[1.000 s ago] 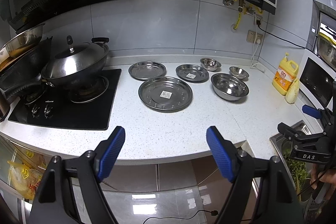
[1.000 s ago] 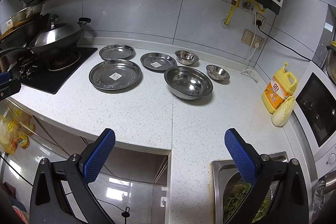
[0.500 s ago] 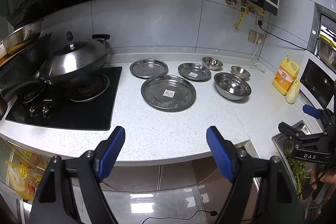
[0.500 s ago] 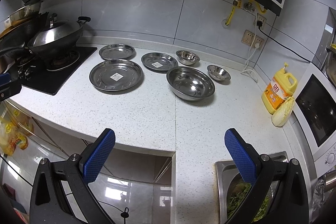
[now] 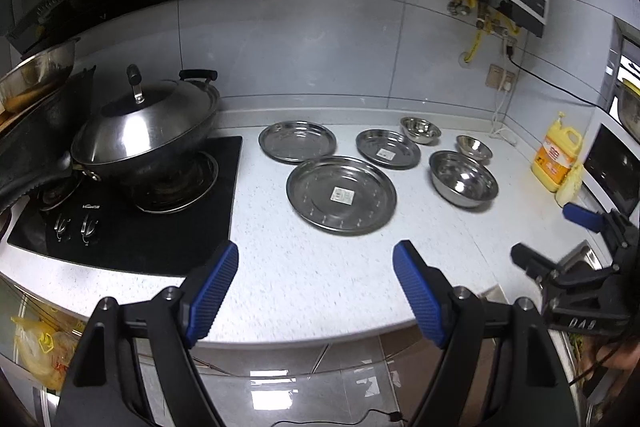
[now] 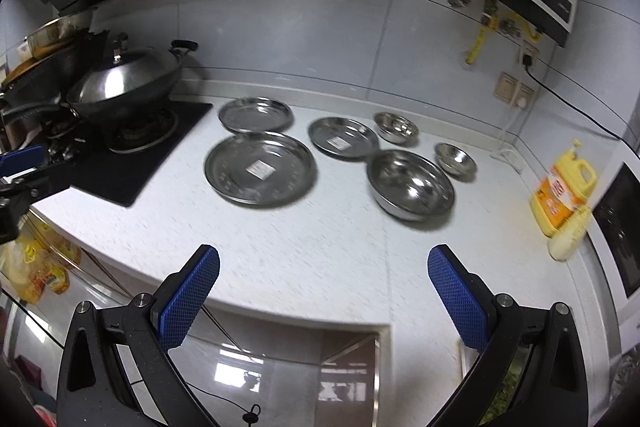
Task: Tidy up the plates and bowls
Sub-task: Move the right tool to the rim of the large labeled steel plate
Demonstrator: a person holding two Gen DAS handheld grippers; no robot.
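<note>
Both the left gripper point(image 5: 314, 291) and the right gripper point(image 6: 322, 293) are spread, holding nothing. Three plates point(image 5: 341, 194) and three bowls point(image 5: 464, 178) sit empty on the counter point(image 5: 304, 279).

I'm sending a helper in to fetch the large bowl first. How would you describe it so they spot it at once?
Start at the yellow detergent bottle on the right of the white countertop and look left. The large bowl is the first steel dish toward the front edge. It is deep-sided, unlike the flat plates on its left, and far bigger than the two small bowls behind it.
</note>
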